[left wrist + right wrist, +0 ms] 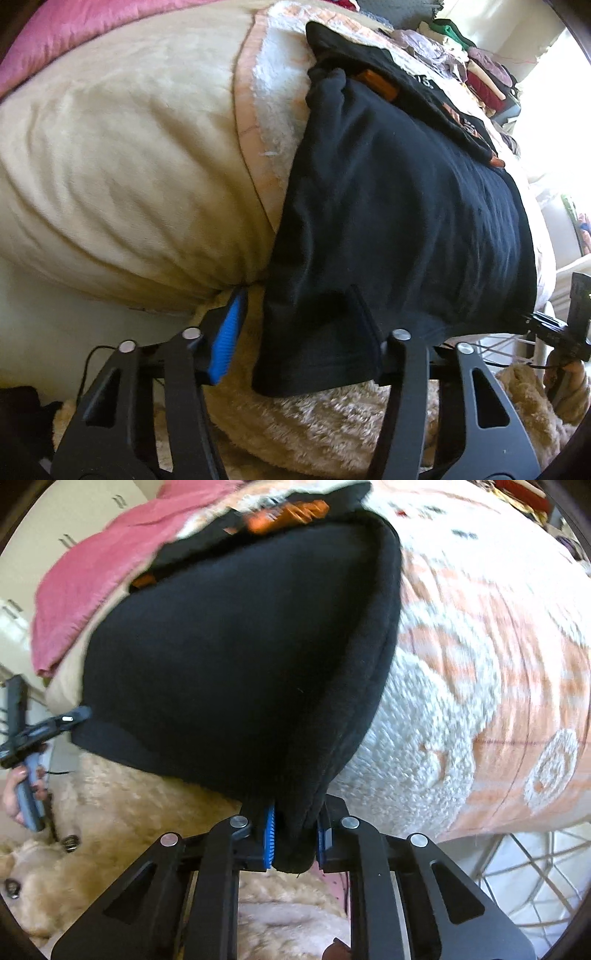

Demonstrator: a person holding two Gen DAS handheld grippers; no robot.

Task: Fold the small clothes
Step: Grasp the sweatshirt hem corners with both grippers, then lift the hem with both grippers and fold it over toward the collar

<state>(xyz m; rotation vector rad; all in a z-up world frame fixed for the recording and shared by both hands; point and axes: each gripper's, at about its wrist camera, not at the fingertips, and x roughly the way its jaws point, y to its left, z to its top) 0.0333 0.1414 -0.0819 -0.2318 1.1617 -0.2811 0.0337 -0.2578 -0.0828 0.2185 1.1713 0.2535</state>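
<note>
While the black garment (399, 206) is lying on the fleecy blanket (480, 664) of the bed, the right tongs (293, 840) are pinching its near right corner tight. The left tongs (303, 354) are standing partly open around the near left corner, grip unclear. Likely next: lifting both corners to the far edge. No containers are showing.

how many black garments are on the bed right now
2. A plain black garment lies nearest, its near corners in the right gripper and the left gripper. A black shirt with orange print lies behind it, partly covered. More may be hidden beneath.
</note>
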